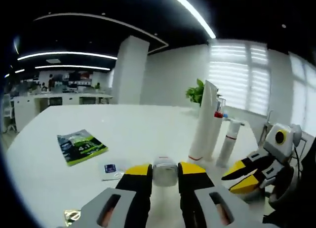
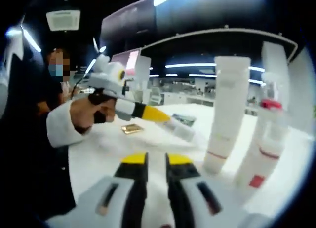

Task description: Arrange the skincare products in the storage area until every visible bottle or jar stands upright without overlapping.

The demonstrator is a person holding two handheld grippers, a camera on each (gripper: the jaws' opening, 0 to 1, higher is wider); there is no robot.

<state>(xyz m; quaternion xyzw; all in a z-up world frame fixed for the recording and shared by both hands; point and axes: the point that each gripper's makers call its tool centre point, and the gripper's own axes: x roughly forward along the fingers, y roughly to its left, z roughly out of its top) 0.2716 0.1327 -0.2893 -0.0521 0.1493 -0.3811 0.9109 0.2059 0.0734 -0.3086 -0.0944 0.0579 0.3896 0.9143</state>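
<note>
A: Layout, biggest first?

B: White table (image 1: 148, 124) carries everything; tall white tube (image 1: 205, 122) stands upright on its cap at the right, a slimmer bottle with a red top (image 1: 216, 132) just beside it, touching or nearly so; a short white tube with a red band (image 1: 229, 143) stands to their right, apart from them. In the right gripper view the tall tube (image 2: 226, 114) and the red-capped bottle (image 2: 261, 141) both read upright, side by side.

A: Loose stuff?

B: Green booklet (image 1: 81, 146) lies flat at the left, well apart from the tubes; small blue sachet (image 1: 110, 169) near the jaws; gold foil packet (image 1: 71, 216) at the near edge.

A: Tongs?

B: Left gripper (image 1: 165, 171) is clamped on a small silver-white bottle (image 1: 164, 171), held between the yellow tips; in the right gripper view that bottle (image 2: 180, 131) sticks out from the left gripper (image 2: 160, 116), off the table, a hand (image 2: 91, 112) on the grip. Right gripper (image 2: 156, 161) holds nothing; jaws narrow, small gap; it shows at the right of the left gripper view (image 1: 245, 176), low beside the short tube.
</note>
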